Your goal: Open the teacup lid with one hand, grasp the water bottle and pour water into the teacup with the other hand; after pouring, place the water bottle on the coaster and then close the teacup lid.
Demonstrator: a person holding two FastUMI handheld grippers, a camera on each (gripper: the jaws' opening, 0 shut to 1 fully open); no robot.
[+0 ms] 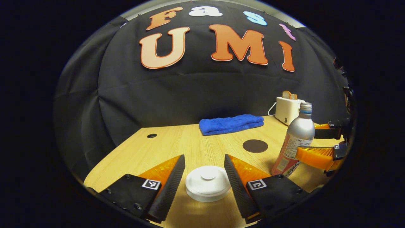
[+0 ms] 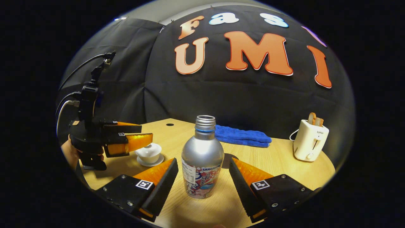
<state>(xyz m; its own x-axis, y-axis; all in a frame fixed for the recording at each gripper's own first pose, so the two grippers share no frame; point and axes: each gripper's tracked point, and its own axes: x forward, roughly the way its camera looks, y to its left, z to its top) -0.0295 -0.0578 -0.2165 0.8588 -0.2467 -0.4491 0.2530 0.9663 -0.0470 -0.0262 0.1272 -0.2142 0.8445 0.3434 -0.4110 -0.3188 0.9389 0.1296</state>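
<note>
White porcelain, the teacup lid (image 1: pixel 208 183), is straddled by the left gripper (image 1: pixel 205 177), spread wide, nothing held. The water bottle (image 2: pixel 202 158) is bracketed by the gaping, empty right gripper (image 2: pixel 203 177), readied for pouring; the coaster (image 1: pixel 255 146) is left free at one o'clock.

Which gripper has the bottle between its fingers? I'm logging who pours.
The right gripper: its open fingers flank the water bottle. The left gripper flanks the teacup lid.

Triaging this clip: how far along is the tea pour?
Nothing done yet. Lid is on the teacup, between the open left gripper fingers. Bottle stands uncapped between the open right gripper fingers, ungripped. Left: lift lid, pour, bottle to coaster, close.
</note>
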